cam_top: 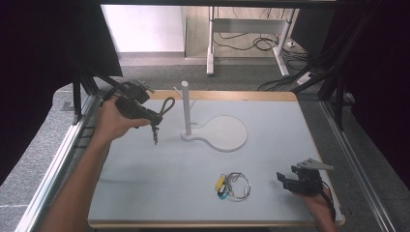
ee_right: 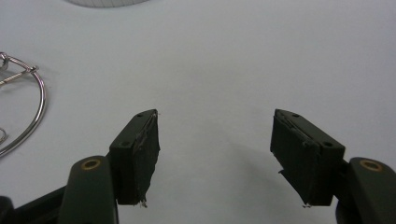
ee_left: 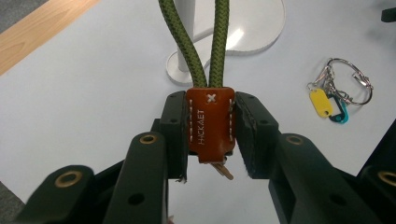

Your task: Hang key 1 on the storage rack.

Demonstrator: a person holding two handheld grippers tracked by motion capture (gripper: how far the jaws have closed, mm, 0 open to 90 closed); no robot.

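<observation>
Both forearms are bare, no sleeves. Each hand-held gripper is black: the left (cam_top: 145,112) trails a black cable, the right (cam_top: 291,182) carries a grey three-cornered plate. Brass-ringed holes dot the jaw arms, whose pads look frayed.

the left gripper (cam_top: 155,126) is being held raised at the far left, jaws clamping inward, forearm reaching in diagonally. the right gripper (cam_top: 286,180) is resting low at the near right, jaws spread wide.
</observation>
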